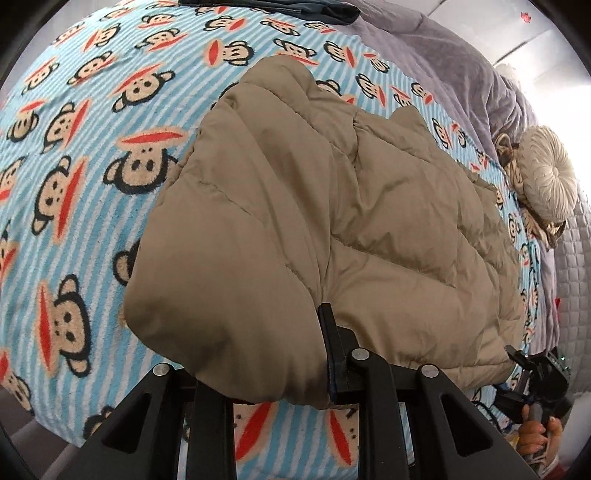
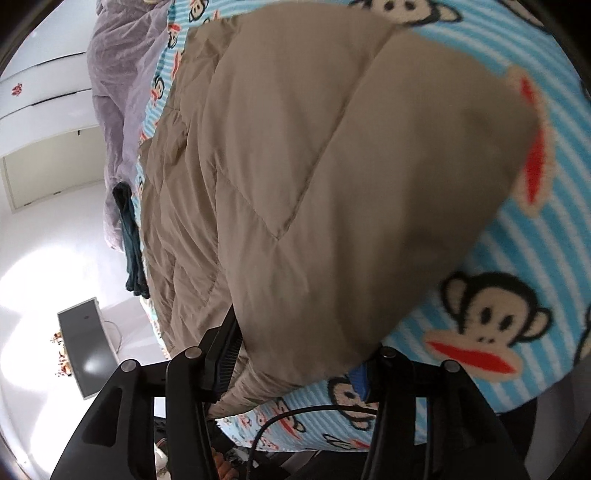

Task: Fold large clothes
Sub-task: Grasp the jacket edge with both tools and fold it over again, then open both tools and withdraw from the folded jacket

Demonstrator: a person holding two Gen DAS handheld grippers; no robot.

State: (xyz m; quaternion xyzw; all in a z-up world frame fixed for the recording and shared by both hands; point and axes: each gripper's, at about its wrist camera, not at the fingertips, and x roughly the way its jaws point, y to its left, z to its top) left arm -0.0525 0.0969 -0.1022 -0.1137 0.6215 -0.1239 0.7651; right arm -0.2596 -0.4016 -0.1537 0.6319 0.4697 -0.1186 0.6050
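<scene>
Two claws worked one tan quilted coat [image 1: 332, 221], which lay spread on a monkey-print blanket [image 1: 74, 147] covering the bed, stretching away ahead of both claws. Its puffy padding looked soft, light and springy, with a smooth shell that I judged slippery; a pinch on a bulging panel would likely slide off, so the hem and the stitched seams seemed the surest places to hold.

In the left wrist view, the left claw [image 1: 280, 354] was nearly closed, pinching the coat's near hem, with a fold of fabric bulging over and hiding one finger.

In the right wrist view, the right claw [image 2: 295, 365] stood partly spread, the coat's near edge sitting between its fingers; whether the pads pressed on the cloth was hard to make out, and they appeared clear of it.

Far beyond the left claw, a dark garment [image 1: 295, 11] was cut off by the frame. The coat's sleeves and collar could not be made out.
</scene>
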